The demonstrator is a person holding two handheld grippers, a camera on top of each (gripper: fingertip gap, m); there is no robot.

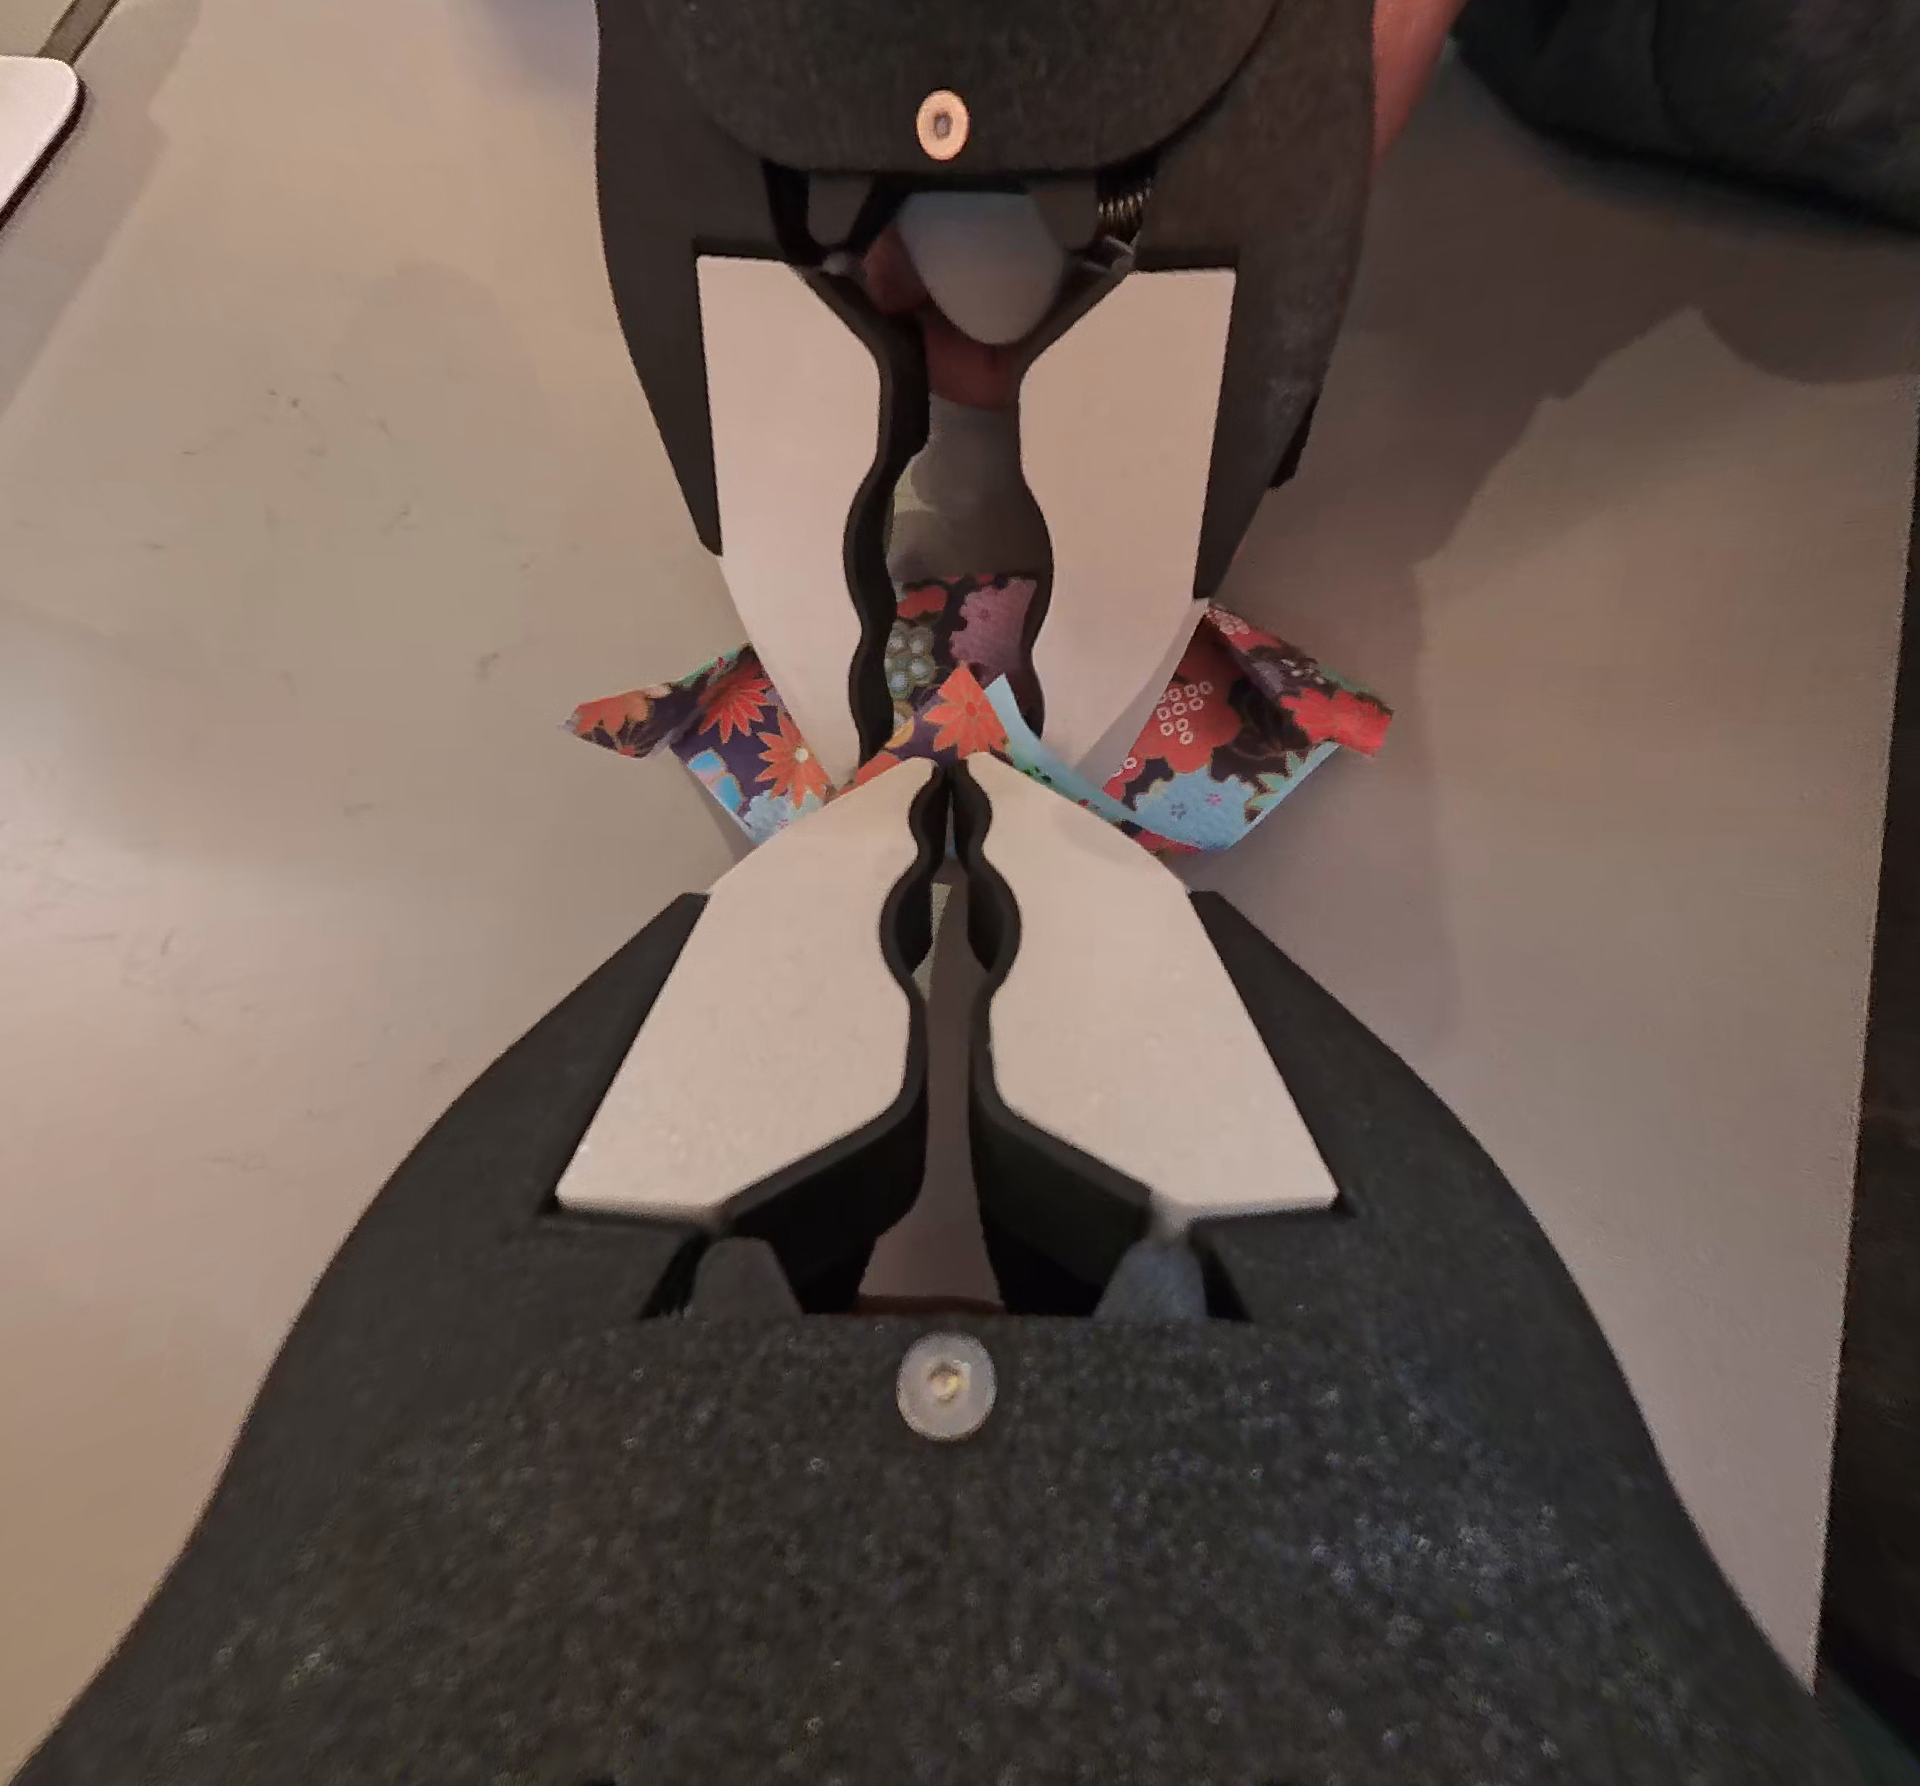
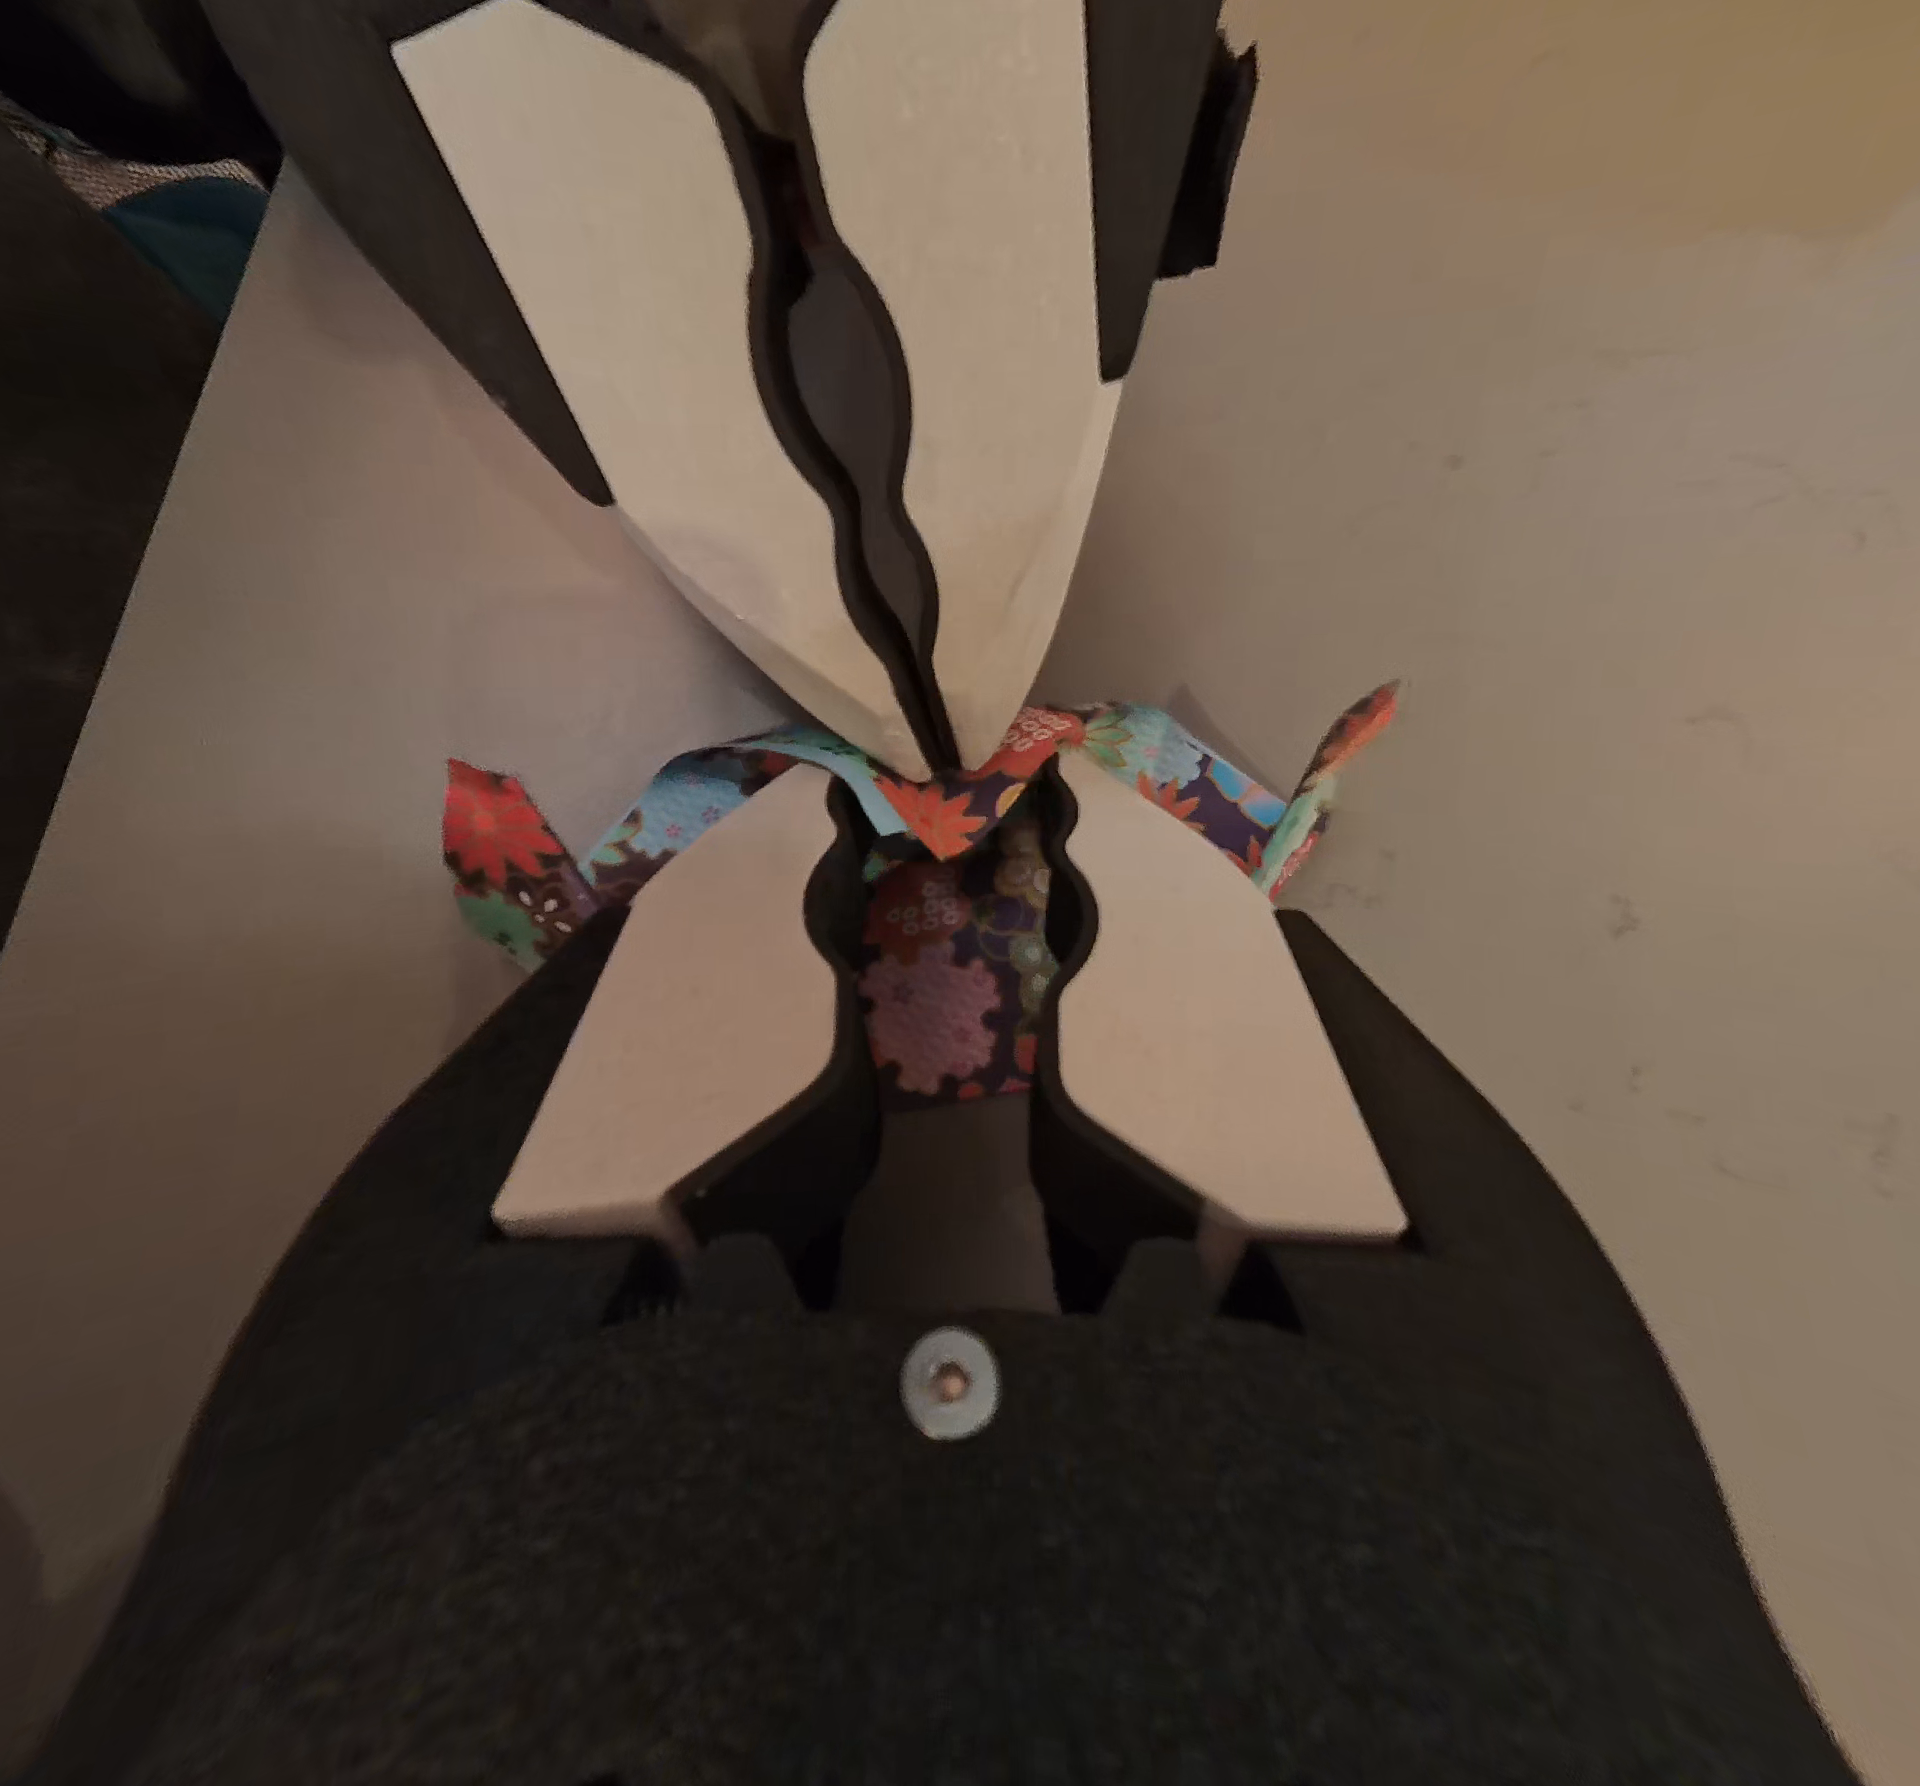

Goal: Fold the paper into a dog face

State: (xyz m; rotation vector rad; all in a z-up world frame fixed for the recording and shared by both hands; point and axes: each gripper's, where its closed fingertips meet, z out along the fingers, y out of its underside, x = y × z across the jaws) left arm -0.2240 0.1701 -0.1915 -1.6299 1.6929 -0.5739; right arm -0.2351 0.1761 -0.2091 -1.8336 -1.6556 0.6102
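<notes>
The floral patterned paper (image 1: 1226, 739) lies partly folded on the white table (image 1: 364, 489), its side flaps sticking up. My left gripper (image 1: 951, 786) is shut on the paper's near edge at the middle, by a small triangular flap (image 1: 966, 713). In the right wrist view the left gripper (image 2: 940, 754) comes down from the top and pinches that raised fold, with the paper (image 2: 935, 998) drawn up toward its tips. My right gripper (image 2: 945, 791) is open; its fingers (image 2: 1143, 905) stand on either side of the paper's middle. It faces me in the left wrist view (image 1: 961, 687).
The two grippers meet tip to tip over the paper. The table's dark edge (image 1: 1870, 905) runs along the right. A flat grey object (image 1: 31, 126) lies at the far left. A hand (image 1: 1403, 22) and a dark sleeve (image 1: 1714, 22) are behind the right gripper. Only a small space, under 4 cm, lies between the two pairs of fingers.
</notes>
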